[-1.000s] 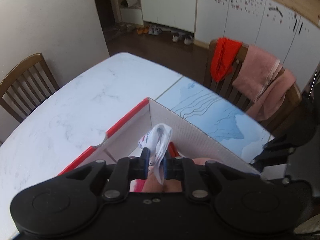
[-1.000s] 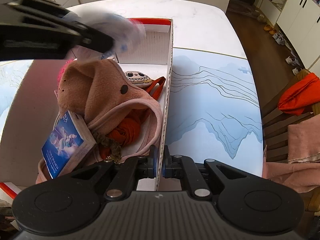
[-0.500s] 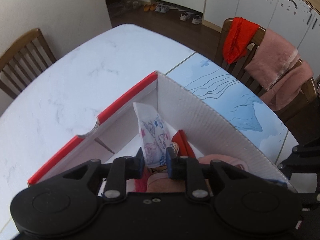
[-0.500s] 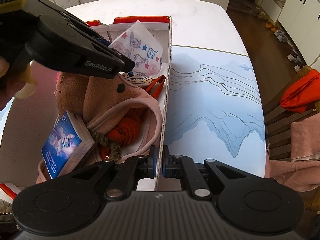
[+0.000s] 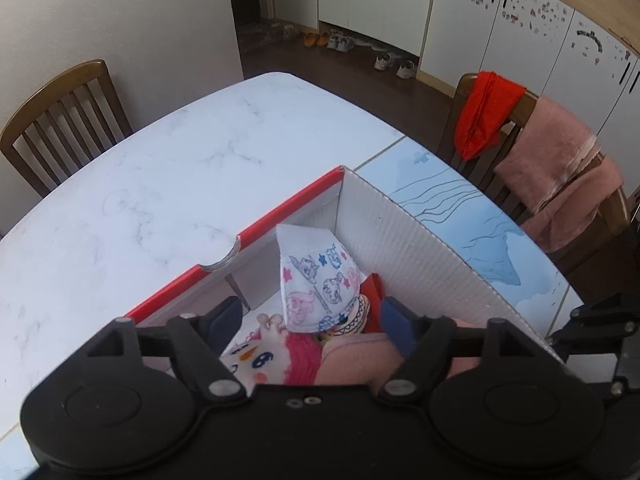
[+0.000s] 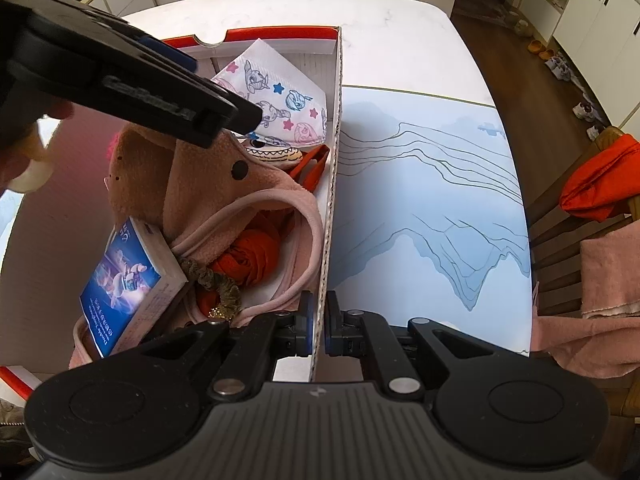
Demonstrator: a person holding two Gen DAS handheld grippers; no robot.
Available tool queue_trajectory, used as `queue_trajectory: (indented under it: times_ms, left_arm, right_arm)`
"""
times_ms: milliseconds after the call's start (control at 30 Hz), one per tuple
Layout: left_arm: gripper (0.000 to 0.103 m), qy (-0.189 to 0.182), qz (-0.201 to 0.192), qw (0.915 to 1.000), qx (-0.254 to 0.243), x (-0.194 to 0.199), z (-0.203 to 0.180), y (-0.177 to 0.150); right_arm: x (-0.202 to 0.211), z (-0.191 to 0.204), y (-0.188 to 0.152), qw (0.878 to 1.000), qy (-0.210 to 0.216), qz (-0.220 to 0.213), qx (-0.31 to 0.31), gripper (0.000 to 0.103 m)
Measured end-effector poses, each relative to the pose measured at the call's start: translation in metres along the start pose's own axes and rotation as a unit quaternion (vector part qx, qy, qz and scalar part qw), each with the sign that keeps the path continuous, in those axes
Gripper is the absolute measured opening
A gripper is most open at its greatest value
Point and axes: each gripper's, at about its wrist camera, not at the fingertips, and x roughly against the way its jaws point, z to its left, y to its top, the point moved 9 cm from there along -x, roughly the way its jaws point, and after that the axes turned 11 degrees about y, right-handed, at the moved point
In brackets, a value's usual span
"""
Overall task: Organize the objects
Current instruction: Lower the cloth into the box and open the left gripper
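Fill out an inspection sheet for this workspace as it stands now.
Surface: white marble table with a blue mountain-print mat.
Job's things: white box holding printed face mask, pink plush, blue book, red cloth.
Clutter: nothing seen.
Grippers: left gripper open above the mask, jaws just opened, pads clear of it; right gripper shut on the box wall.
Cables: nothing seen.
Surroundings: wooden chair, pink towel, white cabinets, shoes.
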Motion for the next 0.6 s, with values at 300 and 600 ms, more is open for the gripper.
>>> queue_trajectory:
  times_ms: [300,600]
  left_arm:
    - [0.089,-0.001,-0.03,0.999,0.032,0.029,0.015,-0.002]
    - [0.1,0.012,-0.066,0.9947,0.078,0.062,0.05,-0.012]
  right_arm:
    - [-0.001,0.0,0.001,1.0,-0.007,0.0,0.005,0.005]
    - [0.0,0.001,0.002,1.0,-0.011,0.0,0.006,0.005]
